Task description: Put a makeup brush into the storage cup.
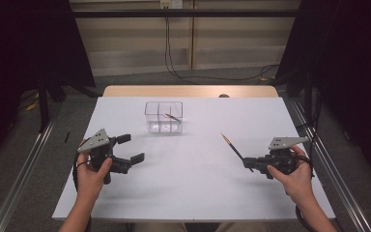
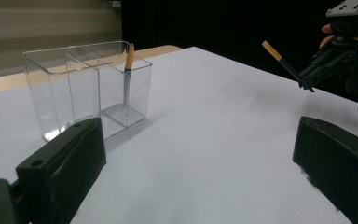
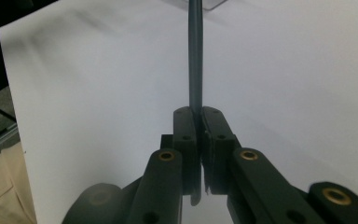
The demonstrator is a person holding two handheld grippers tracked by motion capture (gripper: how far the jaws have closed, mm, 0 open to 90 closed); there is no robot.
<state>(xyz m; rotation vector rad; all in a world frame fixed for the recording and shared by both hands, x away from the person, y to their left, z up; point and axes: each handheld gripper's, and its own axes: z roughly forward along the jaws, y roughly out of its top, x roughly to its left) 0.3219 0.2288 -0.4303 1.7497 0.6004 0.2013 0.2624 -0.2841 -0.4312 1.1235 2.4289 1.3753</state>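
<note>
With your right tool [image 1: 249, 163] clamped on the dark pencil [image 1: 233, 146], carry it tip-up over the clear divided box [image 1: 163, 117], beside the pencil already standing inside [image 2: 127, 81].

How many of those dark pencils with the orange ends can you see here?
2. One pencil stands leaning in a corner compartment of the clear box on the white table. The other pencil is clamped in the right gripper, lifted off the table.

A white bench [image 1: 183, 188] carries 1 clear divided box [image 1: 163, 117] near its far edge, left of centre
</note>
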